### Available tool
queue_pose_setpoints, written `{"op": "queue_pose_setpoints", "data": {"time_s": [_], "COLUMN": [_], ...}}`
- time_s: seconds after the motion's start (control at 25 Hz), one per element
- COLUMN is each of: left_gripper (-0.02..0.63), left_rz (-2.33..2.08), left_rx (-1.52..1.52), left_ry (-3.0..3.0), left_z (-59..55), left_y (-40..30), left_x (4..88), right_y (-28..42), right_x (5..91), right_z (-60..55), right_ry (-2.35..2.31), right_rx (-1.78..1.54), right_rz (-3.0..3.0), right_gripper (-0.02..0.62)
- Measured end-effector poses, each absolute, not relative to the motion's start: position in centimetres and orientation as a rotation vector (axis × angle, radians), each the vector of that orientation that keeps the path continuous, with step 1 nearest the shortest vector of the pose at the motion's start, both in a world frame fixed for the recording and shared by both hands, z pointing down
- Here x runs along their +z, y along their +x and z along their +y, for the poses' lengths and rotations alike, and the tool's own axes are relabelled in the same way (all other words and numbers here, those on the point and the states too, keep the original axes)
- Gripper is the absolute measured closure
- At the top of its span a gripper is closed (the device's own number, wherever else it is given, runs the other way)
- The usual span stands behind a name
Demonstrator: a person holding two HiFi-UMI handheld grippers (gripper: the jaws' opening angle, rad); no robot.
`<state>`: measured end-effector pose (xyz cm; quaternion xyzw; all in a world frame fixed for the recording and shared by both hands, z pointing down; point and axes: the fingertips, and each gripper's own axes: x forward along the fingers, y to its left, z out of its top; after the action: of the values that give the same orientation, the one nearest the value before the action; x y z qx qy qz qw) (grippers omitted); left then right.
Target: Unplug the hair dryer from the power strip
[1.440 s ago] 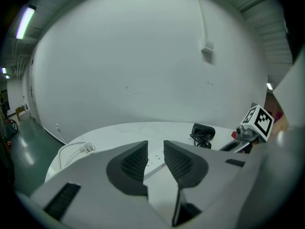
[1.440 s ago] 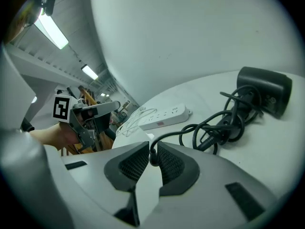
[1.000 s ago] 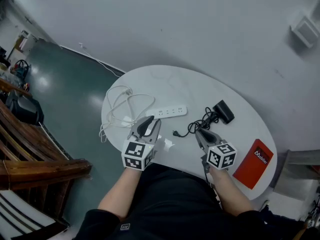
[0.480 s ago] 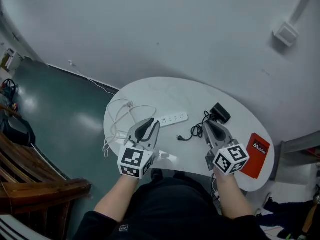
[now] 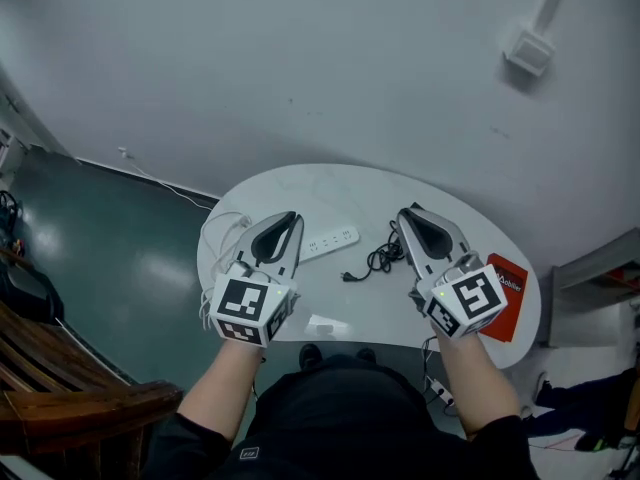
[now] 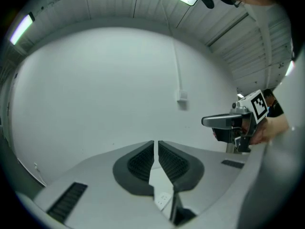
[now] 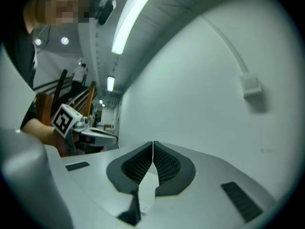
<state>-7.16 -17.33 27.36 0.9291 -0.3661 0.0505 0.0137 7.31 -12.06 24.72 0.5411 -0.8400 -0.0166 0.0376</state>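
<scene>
The white power strip [image 5: 330, 240] lies on the round white table [image 5: 330, 193]. A black cord [image 5: 378, 259] curls to its right, and its plug [image 5: 347, 276] lies loose on the table, apart from the strip. The hair dryer's body is hidden behind my right gripper [image 5: 410, 216]. My left gripper [image 5: 285, 220] is held high above the table's left part; its jaws have just been closing with nothing between them and now stand together [image 6: 156, 142]. The right jaws [image 7: 152, 143] are shut and empty, too. A strip socket [image 6: 163, 199] shows below the left jaws.
A red book [image 5: 507, 288] lies at the table's right edge. A loose white cable [image 5: 222, 236] is coiled at the left edge. A grey wall with a small white box [image 5: 528, 51] stands behind the table. Wooden furniture [image 5: 70, 408] stands at the lower left.
Both grippers have risen well above the table toward the camera. The left jaws have closed from wide open; the right jaws have closed fully. The cord and strip have not moved.
</scene>
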Motion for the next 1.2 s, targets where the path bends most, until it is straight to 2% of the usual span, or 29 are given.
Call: {"op": "queue_pose_setpoints", "data": {"time_s": [0.12,0.28,0.64,1.2], "left_gripper": [0.571,0.572,0.575,0.578], "left_rz": [-1.152,-1.186,-1.231,-1.279], "left_rx": [0.15,0.104,0.115,0.119], "left_ry": [2.892,2.889,2.909,2.838], "left_z": [-17.3,-17.2,-14.8,-15.8], "left_y": [-5.8,-4.4,-3.3,-4.9], "left_x": [25.9,24.2,24.2,25.9], "right_y": [7.2,9.7,15.4,14.7], "right_x": [23.0,20.6,23.6,25.2], "right_z": [-12.0,-10.8,-7.6,-9.0], "right_ry": [1.578,1.725,1.938,1.895], "right_rx": [-0.139,-0.17,0.037,0.067], "right_rz": [-2.587,-2.62,-2.648,-2.647], "right_gripper": [0.56,0.56,0.561,0.561]}}
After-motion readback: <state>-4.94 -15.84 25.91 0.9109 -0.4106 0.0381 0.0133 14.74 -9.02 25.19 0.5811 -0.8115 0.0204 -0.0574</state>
